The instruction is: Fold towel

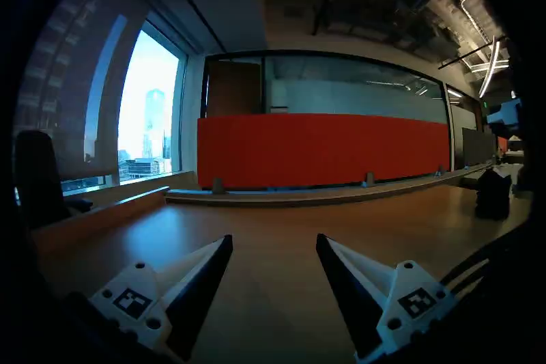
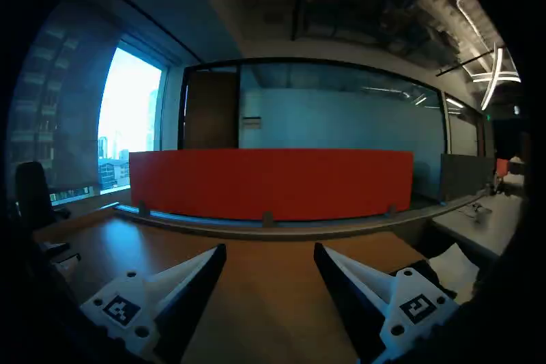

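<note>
Nearest are two grippers, both spread wide and holding nothing: the left gripper (image 1: 273, 238) and the right gripper (image 2: 269, 246), each low over the one wooden desk (image 2: 273, 296). Where the towel lies I cannot tell for sure. One white sheet (image 2: 454, 265) sits low on the right, past the desk's right edge. If that is the towel, the right gripper looks the nearer and would have to turn right. Too little of it is in sight to judge its long axis. Farther off stands one red screen (image 2: 273, 183), then one window (image 1: 147, 115).
</note>
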Action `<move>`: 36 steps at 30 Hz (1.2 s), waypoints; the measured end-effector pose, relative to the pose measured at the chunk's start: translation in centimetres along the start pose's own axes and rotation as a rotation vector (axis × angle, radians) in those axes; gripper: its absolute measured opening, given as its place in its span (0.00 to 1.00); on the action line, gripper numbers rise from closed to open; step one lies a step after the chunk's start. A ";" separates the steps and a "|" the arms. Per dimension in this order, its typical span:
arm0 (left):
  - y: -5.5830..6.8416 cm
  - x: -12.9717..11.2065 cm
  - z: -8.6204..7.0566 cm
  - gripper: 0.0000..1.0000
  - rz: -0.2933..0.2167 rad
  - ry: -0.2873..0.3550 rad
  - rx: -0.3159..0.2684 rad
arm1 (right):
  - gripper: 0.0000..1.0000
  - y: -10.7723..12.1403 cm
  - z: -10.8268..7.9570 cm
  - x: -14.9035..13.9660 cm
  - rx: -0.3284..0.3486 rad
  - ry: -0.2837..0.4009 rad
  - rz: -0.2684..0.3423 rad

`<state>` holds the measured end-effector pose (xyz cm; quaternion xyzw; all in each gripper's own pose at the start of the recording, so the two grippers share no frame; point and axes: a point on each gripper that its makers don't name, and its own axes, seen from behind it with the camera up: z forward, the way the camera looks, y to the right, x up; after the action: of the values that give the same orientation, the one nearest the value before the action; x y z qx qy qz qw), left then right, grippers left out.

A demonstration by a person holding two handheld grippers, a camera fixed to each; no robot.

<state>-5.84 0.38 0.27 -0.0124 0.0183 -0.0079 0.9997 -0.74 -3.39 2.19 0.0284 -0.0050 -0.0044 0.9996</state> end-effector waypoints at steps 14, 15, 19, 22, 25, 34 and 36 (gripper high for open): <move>-0.8 -0.2 0.0 0.90 -0.009 -0.003 0.016 | 0.99 0.3 0.2 -0.4 0.000 -0.015 0.002; -0.7 -0.2 0.0 0.90 -0.009 -0.003 0.016 | 0.99 0.2 0.2 -0.5 0.001 -0.016 -0.001; -0.7 -0.2 0.0 0.91 -0.007 -0.003 0.016 | 0.99 0.4 0.5 -0.4 -0.001 -0.011 -0.011; -0.7 -0.2 0.1 0.91 -0.008 -0.003 0.016 | 0.99 0.8 0.8 0.0 -0.007 0.003 -0.011; -0.7 -0.2 0.1 0.91 -0.009 -0.003 0.016 | 0.99 1.3 1.0 0.6 -0.017 0.024 -0.012; -0.7 -0.2 0.0 0.91 -0.009 -0.003 0.016 | 0.99 3.7 1.4 1.2 -0.062 0.089 -0.008; -0.7 -0.2 0.0 0.91 -0.009 -0.003 0.017 | 0.99 4.1 1.5 0.9 -0.067 0.098 0.001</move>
<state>-6.08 -0.33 0.31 -0.0042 0.0165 -0.0124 0.9998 0.22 0.60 3.90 -0.0051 0.0442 -0.0026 0.9990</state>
